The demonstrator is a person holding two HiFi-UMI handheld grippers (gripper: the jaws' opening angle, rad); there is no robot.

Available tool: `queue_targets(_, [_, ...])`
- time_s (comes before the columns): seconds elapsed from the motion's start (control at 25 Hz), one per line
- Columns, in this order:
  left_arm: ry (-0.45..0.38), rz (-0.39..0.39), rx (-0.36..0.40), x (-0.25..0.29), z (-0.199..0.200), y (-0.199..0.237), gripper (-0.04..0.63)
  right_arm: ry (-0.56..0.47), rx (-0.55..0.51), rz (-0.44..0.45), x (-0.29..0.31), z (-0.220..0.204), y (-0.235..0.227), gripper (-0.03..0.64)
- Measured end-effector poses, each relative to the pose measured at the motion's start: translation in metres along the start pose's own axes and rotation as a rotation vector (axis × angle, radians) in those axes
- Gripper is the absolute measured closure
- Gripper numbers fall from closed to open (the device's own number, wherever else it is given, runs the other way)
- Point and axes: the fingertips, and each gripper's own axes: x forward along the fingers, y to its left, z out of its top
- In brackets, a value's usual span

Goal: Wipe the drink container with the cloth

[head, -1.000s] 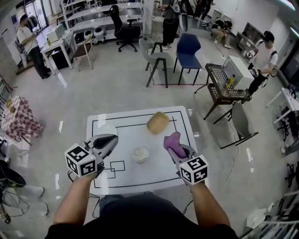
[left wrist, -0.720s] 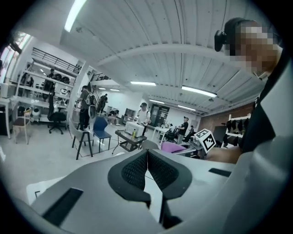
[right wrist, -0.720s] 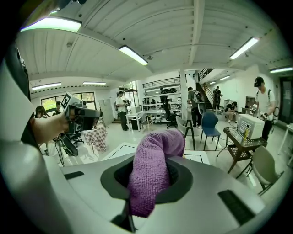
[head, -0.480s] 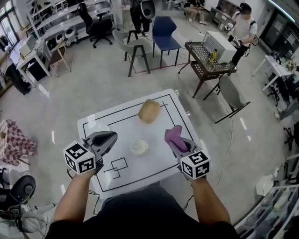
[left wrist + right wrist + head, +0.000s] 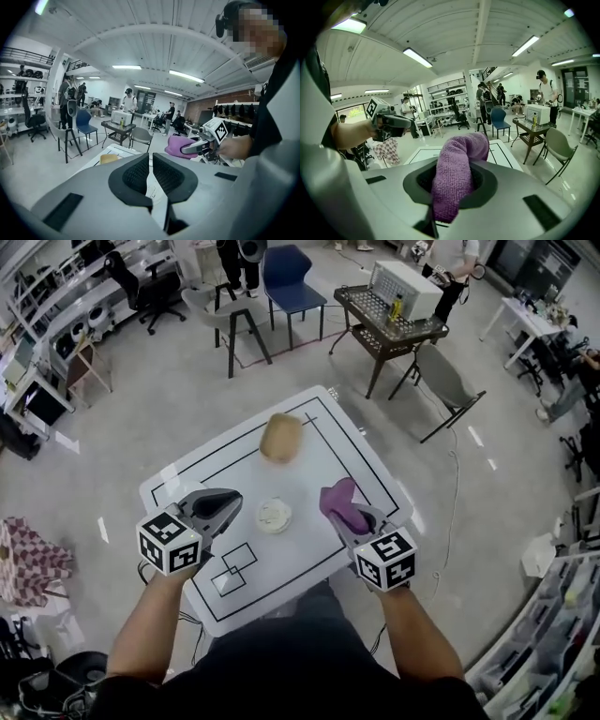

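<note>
Grey, glossy flooring [image 5: 141, 418] fills most of the head view, with a blue chair [image 5: 286, 268] at the top edge and a perforated metal cart [image 5: 375, 329] carrying a boxy white device [image 5: 405, 289] at upper right. At frame centre stands a smooth white square table [image 5: 347, 442], set cornerwise in the picture and printed with a thin black border line and small black squares toward its lower left. Both grippers are grey moulded plastic, each bearing a cube of black-and-white square markers. The left gripper [image 5: 225, 507], over the table's left part, has its ribbed black pads together with nothing between them. The right gripper [image 5: 349, 519], over the table's right part, is clamped on a purple cloth [image 5: 337, 501] of nubby terry weave that stands up from the jaws and flops over at its top. A tan object [image 5: 281, 437] with rounded corners sits above centre. Just below it, between the two grippers and apart from both, rests a round white container [image 5: 274, 515], seen from above.
</note>
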Motion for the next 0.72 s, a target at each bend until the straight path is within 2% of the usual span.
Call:
queue_targets(0.28, [0.136, -0.075, 0.108, 0.046, -0.032, -0.004, 0.484, -0.007, 0.016, 0.021, 0.006, -0.023, 0.012, 0.537])
queue_targets(0.44, [0.232, -0.112, 0.197, 0.068, -0.062, -0.009, 0.38, -0.018, -0.005, 0.064, 0.015, -0.021, 0.022, 0.537])
queue_targets(0.52, [0.277, -0.11, 0.27, 0.077, -0.079, -0.007, 0.294, -0.029, -0.026, 0.09, 0.023, -0.012, 0.03, 0.537])
queue_targets(0.6, [0.308, -0.114, 0.327, 0.085, -0.093, -0.007, 0.244, -0.045, -0.053, 0.124, 0.032, 0.001, 0.039, 0.537])
queue_targets(0.72, [0.342, -0.141, 0.358, 0.095, -0.109, -0.008, 0.209, -0.057, -0.093, 0.186, 0.051, 0.02, 0.055, 0.537])
